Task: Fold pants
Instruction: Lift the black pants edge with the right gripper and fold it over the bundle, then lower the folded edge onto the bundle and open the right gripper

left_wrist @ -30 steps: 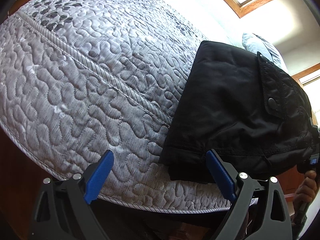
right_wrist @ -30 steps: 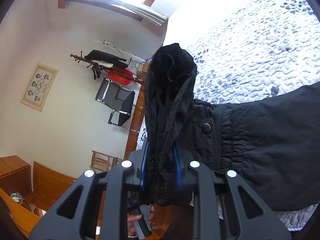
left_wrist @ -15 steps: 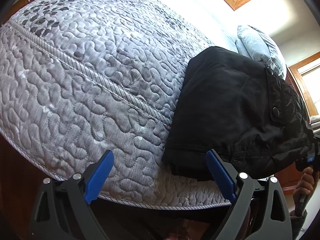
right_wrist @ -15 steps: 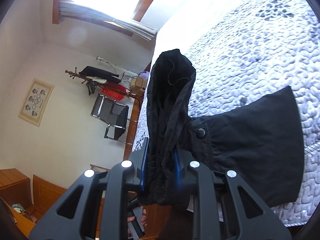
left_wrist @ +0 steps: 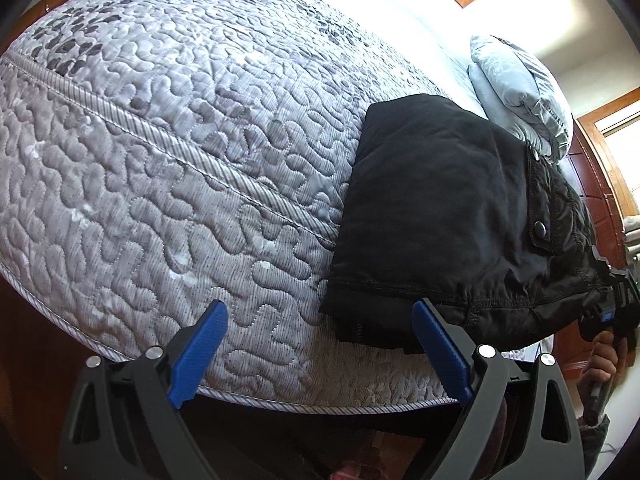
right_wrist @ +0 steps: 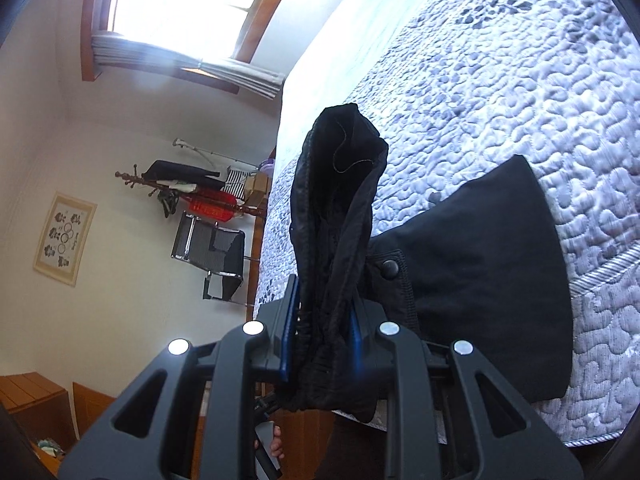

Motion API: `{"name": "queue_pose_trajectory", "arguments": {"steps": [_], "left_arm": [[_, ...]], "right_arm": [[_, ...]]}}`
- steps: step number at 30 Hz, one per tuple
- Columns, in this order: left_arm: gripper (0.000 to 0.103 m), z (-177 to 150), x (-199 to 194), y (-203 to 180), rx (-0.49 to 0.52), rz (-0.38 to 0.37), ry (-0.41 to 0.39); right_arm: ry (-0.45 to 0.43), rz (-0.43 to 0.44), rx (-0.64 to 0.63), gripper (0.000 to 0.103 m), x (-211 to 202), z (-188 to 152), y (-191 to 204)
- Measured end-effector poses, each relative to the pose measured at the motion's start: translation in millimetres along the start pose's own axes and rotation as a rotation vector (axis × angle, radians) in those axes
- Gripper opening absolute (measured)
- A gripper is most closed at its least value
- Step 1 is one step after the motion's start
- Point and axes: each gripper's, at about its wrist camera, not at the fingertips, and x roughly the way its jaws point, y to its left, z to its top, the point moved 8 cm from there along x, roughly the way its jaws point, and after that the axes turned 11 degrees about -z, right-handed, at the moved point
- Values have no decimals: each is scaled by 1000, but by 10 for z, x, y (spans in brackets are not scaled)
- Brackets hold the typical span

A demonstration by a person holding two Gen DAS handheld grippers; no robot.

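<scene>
Black pants (left_wrist: 448,216) lie folded on the near edge of a grey quilted mattress (left_wrist: 180,152), hem toward me, snap pocket at the right. My left gripper (left_wrist: 320,340) is open and empty, just in front of the mattress edge, its right finger by the pants' hem. My right gripper (right_wrist: 324,320) is shut on the bunched waistband of the pants (right_wrist: 340,216), which stands up between the blue pads; the rest of the pants (right_wrist: 488,264) lies flat on the mattress (right_wrist: 520,80). The right gripper also shows at the far right of the left wrist view (left_wrist: 616,308).
Grey pillows (left_wrist: 520,88) sit at the head of the bed. A wooden door (left_wrist: 600,200) is behind them. In the right wrist view a coat rack (right_wrist: 192,192), a black chair (right_wrist: 212,256) and a framed picture (right_wrist: 64,236) stand by the wall under a window (right_wrist: 180,20).
The left gripper has drawn back and tilted, so the pants look smaller and the pillows show. The right gripper has pulled back with the waistband still held; more of the mattress shows.
</scene>
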Motion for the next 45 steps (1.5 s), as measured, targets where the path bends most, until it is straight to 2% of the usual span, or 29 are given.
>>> {"name": "queue_pose_trajectory", "arguments": {"steps": [14, 30, 35, 36, 41, 42, 45], "left_arm": [[94, -23, 79, -93, 23, 13, 24], [94, -66, 193, -185, 52, 22, 61], [94, -76, 208, -206, 61, 23, 68], [94, -77, 206, -206, 61, 23, 69], [94, -82, 197, -207, 61, 22, 68], [94, -82, 199, -210, 60, 21, 69], [94, -100, 212, -227, 61, 18, 71]], "right_arm": [[4, -53, 118, 21, 102, -19, -599], [22, -70, 207, 23, 234, -121, -1155], [29, -73, 246, 35, 268, -184, -1425], [29, -72, 249, 41, 264, -199, -1454], [27, -61, 262, 58, 161, -275, -1574], [29, -59, 257, 66, 129, -300, -1580], [34, -72, 237, 67, 38, -393, -1629]]}}
